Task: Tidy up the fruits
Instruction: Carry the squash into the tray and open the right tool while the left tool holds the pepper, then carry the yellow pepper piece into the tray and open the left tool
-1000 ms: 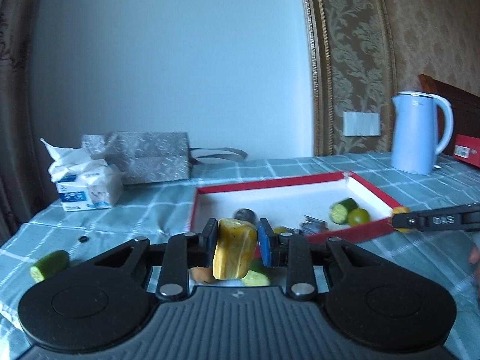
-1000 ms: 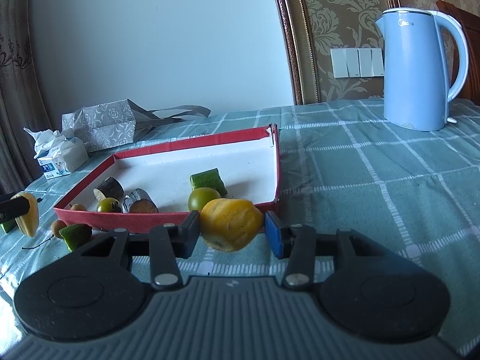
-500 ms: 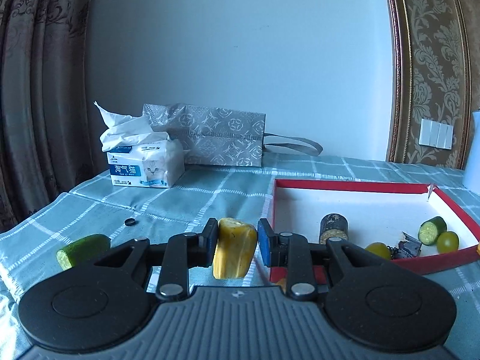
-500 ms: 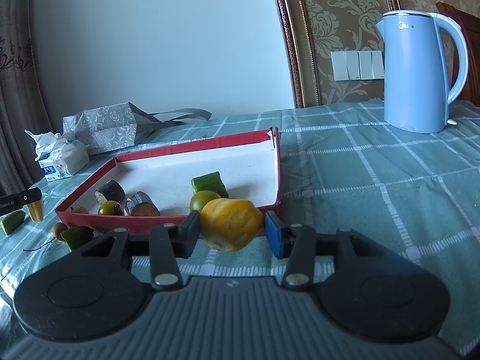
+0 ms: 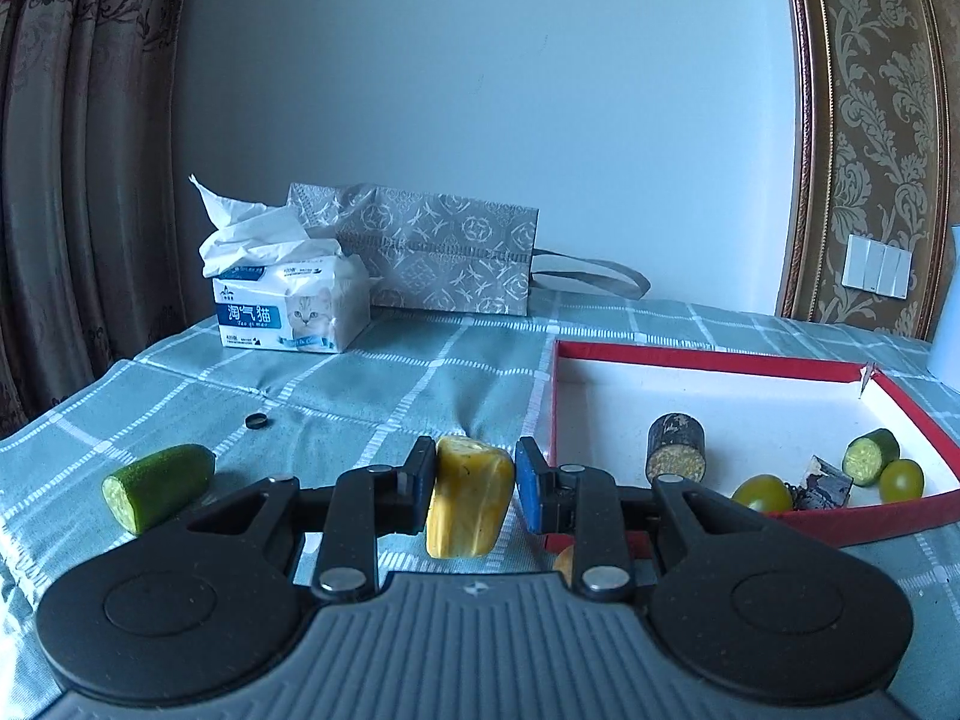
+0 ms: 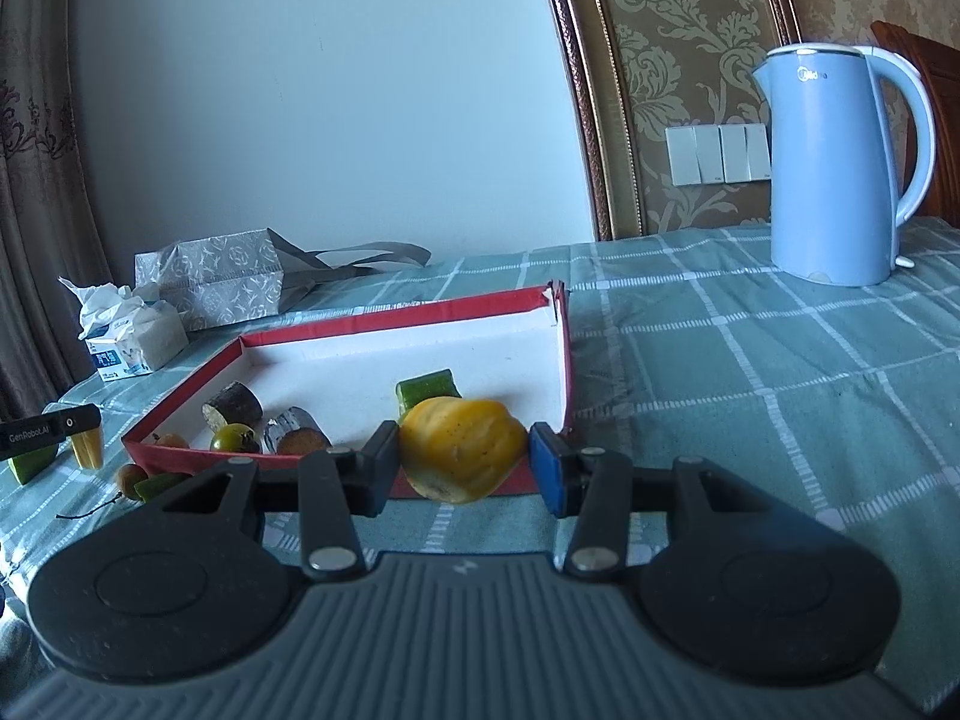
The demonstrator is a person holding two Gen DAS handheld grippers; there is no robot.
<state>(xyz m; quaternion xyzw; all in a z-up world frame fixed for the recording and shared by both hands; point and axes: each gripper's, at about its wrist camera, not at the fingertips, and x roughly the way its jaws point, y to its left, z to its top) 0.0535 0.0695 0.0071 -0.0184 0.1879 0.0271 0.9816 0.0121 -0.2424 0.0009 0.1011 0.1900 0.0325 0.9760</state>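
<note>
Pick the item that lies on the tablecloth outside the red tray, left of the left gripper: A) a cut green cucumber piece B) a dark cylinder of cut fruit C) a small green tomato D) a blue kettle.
A: the cucumber piece rests on the cloth, apart from the red tray, left of the left gripper.

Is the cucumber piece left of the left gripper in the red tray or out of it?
Out: the cucumber piece lies on the checked tablecloth, left of the red tray.

Narrow yellow ribbed fruit piece (image 5: 467, 501) stands upright, clamped. Broad yellow ribbed fruit chunk (image 6: 461, 447) lies sideways, clamped. Red-rimmed white cardboard tray (image 6: 420, 315) holds cut green and dark pieces.
</note>
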